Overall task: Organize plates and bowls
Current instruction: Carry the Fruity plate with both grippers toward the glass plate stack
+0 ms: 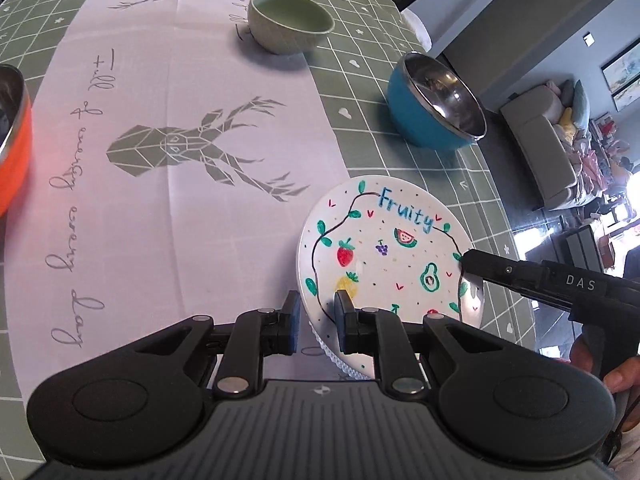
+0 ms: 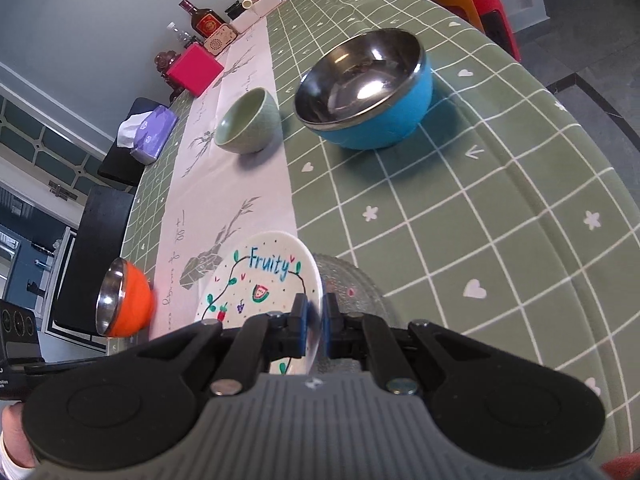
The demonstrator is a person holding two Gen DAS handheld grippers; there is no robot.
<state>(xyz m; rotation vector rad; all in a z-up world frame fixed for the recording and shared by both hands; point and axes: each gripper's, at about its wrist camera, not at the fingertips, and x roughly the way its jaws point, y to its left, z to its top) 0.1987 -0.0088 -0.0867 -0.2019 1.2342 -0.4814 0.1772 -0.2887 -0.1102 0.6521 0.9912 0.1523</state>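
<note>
Gripping the near rim of the white "Fruity" plate [image 1: 384,256], the left gripper [image 1: 318,314] has its blue-padded fingers [image 1: 294,310] narrowed on the plate's edge in the left wrist view, while the right gripper [image 1: 466,260] pinches the plate's far right rim, so the plate is carried between the two above the table [image 1: 400,160]. A textured glass dish [image 1: 344,356] shows beneath the plate's near edge. Beyond lie a green ceramic bowl [image 1: 290,20] on the pale deer-print runner [image 1: 180,120], a blue steel-lined bowl [image 1: 436,100] on the green checked cloth, and an orange bowl [image 1: 14,136] at the left edge. In the right wrist view the right gripper [image 2: 314,320] is nearly closed on the plate [image 2: 264,280] rim, with the glass dish [image 2: 352,284] just behind, the blue bowl [image 2: 368,96] and green bowl [image 2: 248,120] farther off, and the orange bowl [image 2: 124,304] at the left.
</note>
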